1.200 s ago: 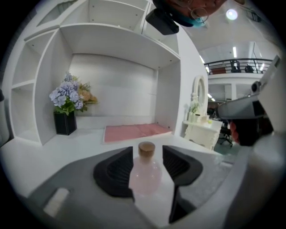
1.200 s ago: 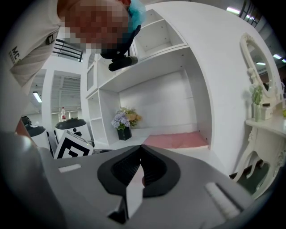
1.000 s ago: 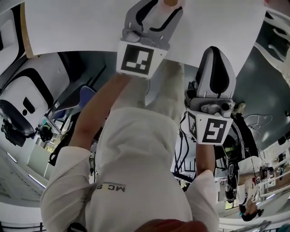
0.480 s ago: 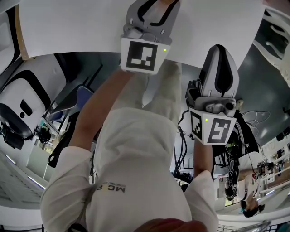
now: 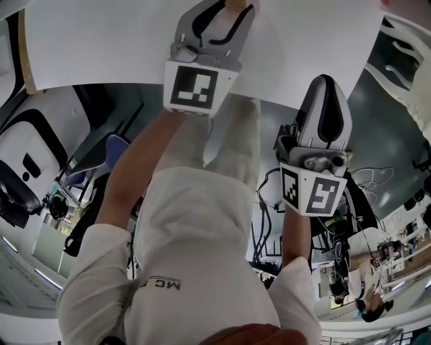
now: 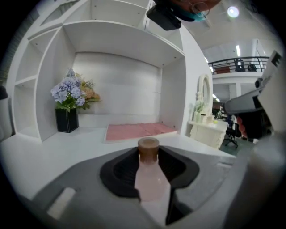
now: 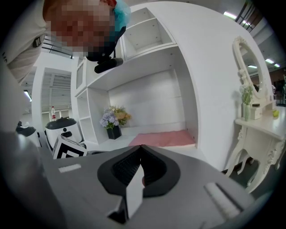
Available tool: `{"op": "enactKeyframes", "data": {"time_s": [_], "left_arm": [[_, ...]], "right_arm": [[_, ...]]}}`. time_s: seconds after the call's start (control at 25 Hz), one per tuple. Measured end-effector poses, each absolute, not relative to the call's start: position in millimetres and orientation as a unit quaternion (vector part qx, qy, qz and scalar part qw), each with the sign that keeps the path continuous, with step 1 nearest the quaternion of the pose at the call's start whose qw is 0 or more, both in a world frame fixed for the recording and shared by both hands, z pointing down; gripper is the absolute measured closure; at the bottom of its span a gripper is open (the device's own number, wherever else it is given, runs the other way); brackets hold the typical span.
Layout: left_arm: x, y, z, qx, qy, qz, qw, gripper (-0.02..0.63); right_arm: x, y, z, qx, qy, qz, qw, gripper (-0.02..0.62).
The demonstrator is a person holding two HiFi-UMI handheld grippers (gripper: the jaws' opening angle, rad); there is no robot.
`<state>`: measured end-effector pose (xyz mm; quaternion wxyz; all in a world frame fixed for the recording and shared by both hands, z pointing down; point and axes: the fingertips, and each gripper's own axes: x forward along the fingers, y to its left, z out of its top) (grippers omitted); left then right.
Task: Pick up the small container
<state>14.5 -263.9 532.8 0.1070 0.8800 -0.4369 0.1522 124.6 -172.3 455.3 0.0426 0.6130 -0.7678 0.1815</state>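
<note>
Left gripper view: your left gripper is clamping the brown-capped small container between its jaws; your right gripper is holding its jaws together.

This is a staged home corner set up inside a large hall. A white shelf unit holds flowers in a black vase and a pink mat, beside an ornate white dressing table with an oval mirror. Behind them are a mezzanine railing, ceiling lights and a white robot.
</note>
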Motion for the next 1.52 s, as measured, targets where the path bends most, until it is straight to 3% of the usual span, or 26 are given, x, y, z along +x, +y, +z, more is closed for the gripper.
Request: {"op": "enactKeyframes", "data": {"time_s": [0.64, 1.52], "left_arm": [[5, -226, 471, 0.889, -0.418, 0.163, 0.091, 0.471], [-44, -162, 319, 0.887, -0.425, 0.164, 0.080, 0.471]], "right_arm": [[124, -148, 420, 0.603, -0.780, 0.158, 0.058, 0.598], [114, -97, 326, 0.587, -0.795, 0.124, 0.088, 0.598]]}}
